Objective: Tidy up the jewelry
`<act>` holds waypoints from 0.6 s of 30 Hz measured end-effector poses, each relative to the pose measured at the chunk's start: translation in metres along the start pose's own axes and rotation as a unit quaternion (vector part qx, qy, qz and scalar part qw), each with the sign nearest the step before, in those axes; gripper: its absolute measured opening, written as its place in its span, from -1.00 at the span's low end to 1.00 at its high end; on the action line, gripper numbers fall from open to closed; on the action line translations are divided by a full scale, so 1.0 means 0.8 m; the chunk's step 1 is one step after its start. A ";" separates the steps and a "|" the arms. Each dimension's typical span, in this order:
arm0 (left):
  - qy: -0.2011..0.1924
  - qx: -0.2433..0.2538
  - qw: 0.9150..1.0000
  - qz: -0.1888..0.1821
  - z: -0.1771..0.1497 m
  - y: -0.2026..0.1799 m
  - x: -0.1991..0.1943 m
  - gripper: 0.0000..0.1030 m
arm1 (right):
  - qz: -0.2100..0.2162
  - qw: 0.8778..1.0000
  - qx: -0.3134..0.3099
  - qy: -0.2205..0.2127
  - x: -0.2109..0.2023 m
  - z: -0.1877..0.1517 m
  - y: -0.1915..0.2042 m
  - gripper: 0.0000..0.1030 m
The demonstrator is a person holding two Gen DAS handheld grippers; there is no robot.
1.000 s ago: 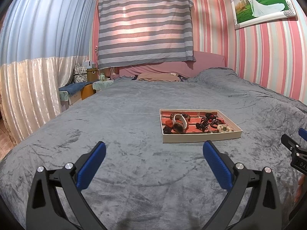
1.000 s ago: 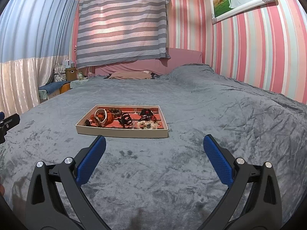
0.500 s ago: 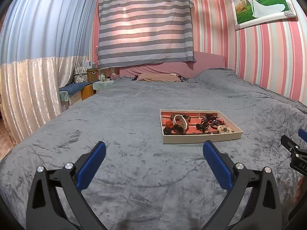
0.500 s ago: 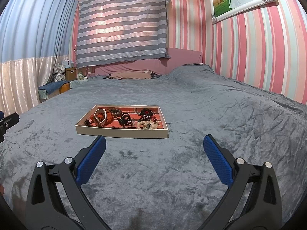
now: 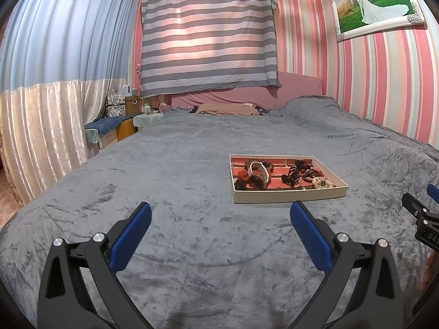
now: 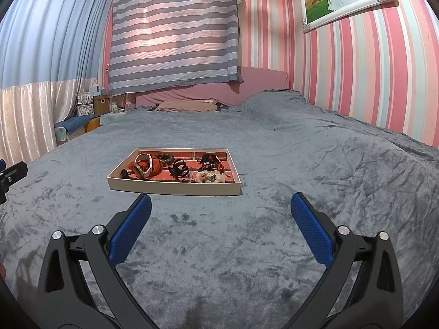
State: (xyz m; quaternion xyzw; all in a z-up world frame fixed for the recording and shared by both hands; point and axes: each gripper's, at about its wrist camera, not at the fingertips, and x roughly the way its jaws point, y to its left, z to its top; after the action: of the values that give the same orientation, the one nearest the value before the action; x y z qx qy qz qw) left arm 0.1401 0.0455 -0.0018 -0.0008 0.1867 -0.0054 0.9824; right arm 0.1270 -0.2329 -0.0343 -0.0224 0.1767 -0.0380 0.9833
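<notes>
A shallow cream tray (image 5: 288, 196) (image 6: 170, 189) with a red lining lies on the grey bedspread. Inside it are a white bangle (image 5: 259, 170) (image 6: 145, 164), dark bead bracelets (image 6: 166, 160), a black hair claw (image 5: 292, 176) (image 6: 179, 168), dark red-and-black pieces (image 6: 210, 161) and a pale beaded bracelet (image 5: 323, 183) (image 6: 210, 176). My left gripper (image 5: 219, 219) hovers open over the blanket, short of the tray and to its left. My right gripper (image 6: 221, 213) is open too, just in front of the tray's near edge. Nothing sits between either pair of blue pads.
The grey bedspread (image 6: 301, 164) covers a wide bed. Pillows and a pink headboard (image 5: 296, 87) lie at the far end, a striped wall (image 6: 370, 76) on the right, curtains (image 5: 41, 109) and a small bedside cabinet (image 5: 115, 128) on the left.
Both views have crept very slightly toward the tray. Both grippers stay open and the tray's contents have not moved.
</notes>
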 end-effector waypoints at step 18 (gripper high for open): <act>-0.001 0.002 1.000 -0.003 -0.002 0.000 0.002 0.92 | -0.001 1.000 -0.003 0.000 0.002 -0.002 0.002 0.92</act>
State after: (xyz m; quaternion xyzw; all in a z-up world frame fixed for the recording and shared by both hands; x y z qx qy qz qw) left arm 0.1409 0.0455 -0.0034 0.0003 0.1852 -0.0090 0.9827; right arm 0.1285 -0.2316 -0.0362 -0.0258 0.1765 -0.0387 0.9832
